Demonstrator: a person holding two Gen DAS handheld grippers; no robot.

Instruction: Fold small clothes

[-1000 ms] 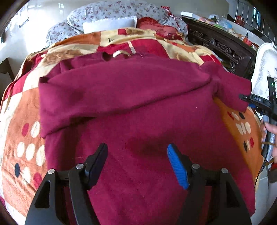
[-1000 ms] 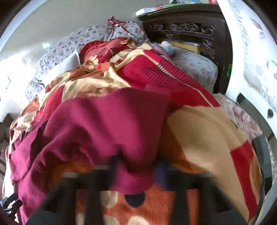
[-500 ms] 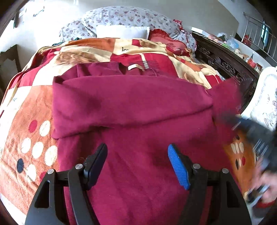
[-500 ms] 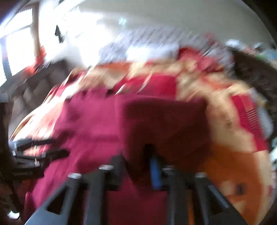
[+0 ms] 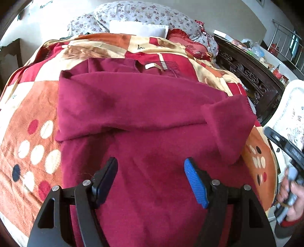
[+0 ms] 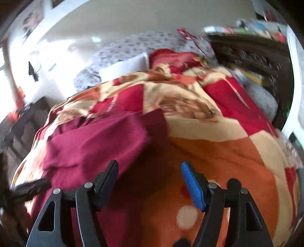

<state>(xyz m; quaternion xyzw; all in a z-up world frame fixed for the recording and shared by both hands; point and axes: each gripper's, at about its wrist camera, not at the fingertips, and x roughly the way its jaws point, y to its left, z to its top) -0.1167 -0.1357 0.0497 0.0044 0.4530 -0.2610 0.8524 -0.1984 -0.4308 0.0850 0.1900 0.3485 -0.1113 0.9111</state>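
Rightward, maroon sweater [image 5: 144,117] edge leaves bare blanket [image 6: 218,155] under opening right hand-held gripper [image 6: 149,180].

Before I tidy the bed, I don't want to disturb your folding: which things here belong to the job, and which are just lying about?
Job: maroon sweater; left tongs; right tongs.
Lying about: patterned blanket; white pillow; floral pillows; carved dark headboard.

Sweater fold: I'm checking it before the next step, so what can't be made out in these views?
- Sweater near hem: left wrist view, cut off by the bottom edge behind the left gripper.
- Neck label: too small to read.
- Sweater edges: right wrist view, motion-blurred; right gripper jaws opening, nothing between them.
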